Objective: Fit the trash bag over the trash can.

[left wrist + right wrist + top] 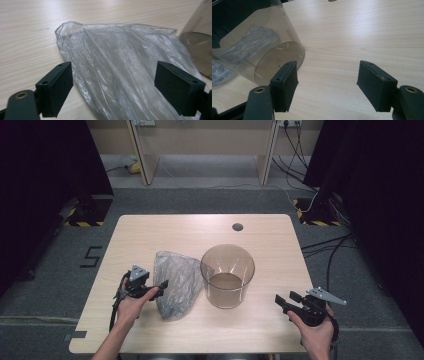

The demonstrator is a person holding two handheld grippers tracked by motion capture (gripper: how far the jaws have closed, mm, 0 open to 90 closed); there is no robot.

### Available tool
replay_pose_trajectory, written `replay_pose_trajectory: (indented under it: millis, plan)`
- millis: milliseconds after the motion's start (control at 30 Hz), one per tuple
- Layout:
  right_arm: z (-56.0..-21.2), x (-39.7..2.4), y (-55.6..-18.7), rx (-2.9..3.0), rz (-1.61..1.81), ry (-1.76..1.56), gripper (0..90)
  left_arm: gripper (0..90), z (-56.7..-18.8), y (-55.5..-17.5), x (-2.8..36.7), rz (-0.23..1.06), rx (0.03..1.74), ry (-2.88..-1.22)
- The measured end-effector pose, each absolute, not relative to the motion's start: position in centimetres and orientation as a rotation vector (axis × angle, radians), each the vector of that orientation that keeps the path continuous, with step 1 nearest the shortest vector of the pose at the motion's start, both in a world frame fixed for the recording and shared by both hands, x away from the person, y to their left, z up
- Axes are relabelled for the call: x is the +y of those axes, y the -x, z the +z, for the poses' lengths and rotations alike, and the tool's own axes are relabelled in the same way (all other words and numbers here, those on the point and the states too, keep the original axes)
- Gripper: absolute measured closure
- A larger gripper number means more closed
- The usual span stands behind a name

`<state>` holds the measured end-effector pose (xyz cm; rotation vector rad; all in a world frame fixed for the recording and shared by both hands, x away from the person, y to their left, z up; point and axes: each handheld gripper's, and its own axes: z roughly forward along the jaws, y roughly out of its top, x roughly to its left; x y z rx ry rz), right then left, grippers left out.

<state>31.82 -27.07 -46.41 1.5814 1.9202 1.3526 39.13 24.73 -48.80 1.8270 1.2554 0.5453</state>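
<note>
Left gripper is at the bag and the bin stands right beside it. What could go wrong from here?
1. The left gripper is open around thin, slippery film; the plastic bag may slide out or only one layer get pinched.
2. The bag lies against the clear bin; lifting it could drag or tip the bin.
3. The right gripper is open and apart from the bin, so nothing steadies it.

You have a light wooden table point(150, 235) with a round grommet hole point(237, 226) near its far edge. Beyond it, cables point(295, 150) trail across the grey floor point(210, 200).
</note>
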Motion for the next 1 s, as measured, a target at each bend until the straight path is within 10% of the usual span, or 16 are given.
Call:
replay_pose_trajectory:
  millis: [1000]
  plan:
    - [-46.7,-26.8,-31.9,1.953,1.355,-1.569,32.7,34.4,-51.9,-44.0,23.9,0.574,1.351,-1.957]
